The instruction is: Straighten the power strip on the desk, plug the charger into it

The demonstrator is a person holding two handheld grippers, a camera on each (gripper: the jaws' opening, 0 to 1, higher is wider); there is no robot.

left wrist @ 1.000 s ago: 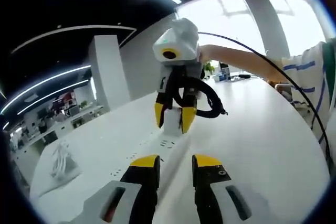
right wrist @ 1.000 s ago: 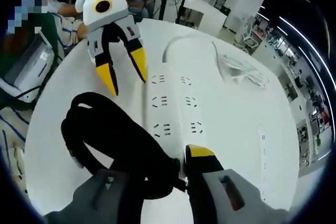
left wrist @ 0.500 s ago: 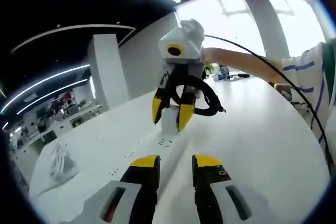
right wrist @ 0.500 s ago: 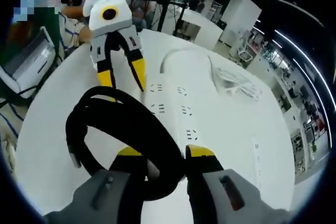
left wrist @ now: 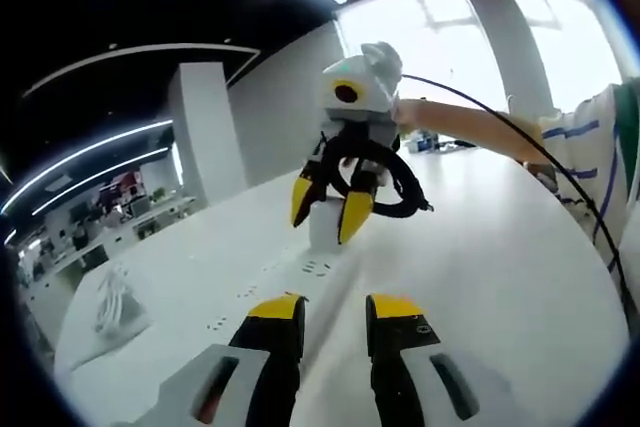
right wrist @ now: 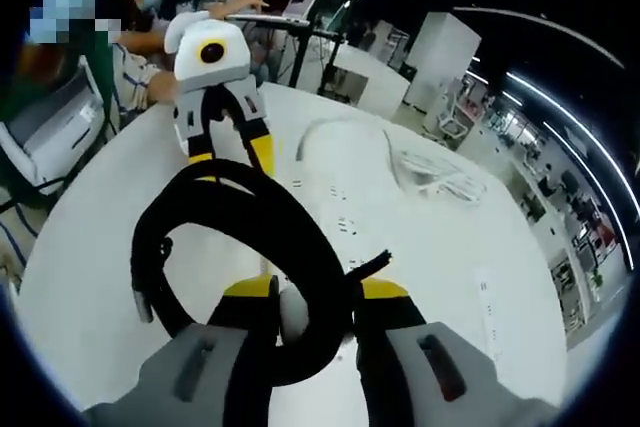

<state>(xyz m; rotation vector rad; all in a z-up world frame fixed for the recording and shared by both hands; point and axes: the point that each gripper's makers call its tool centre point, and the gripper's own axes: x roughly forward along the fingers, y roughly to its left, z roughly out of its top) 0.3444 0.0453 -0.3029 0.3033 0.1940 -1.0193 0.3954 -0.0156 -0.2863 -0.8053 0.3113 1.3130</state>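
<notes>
Since a second ago the charger point(left wrist: 327, 222) has been lifted up off the power strip point(right wrist: 345, 227) and tipped a bit; back then it was held right down at the sockets.

Everything is placed off the power strip here. It's lying flat on the white desk point(left wrist: 500, 267), long axis running away from the left gripper point(left wrist: 335, 309) toward the right gripper point(left wrist: 330, 215), so both are lined up along it from opposite ends. The right gripper point(right wrist: 318, 292) is the one hung directly above the strip, pinched on the white charger with the black cable loop point(right wrist: 240, 247) bunched over it. The left gripper's jaws are held slightly apart at the strip's near end, gripping nothing.

Count: one strip, one charger, two grippers, plus one clear bag point(right wrist: 440, 172) set off beside the strip.
</notes>
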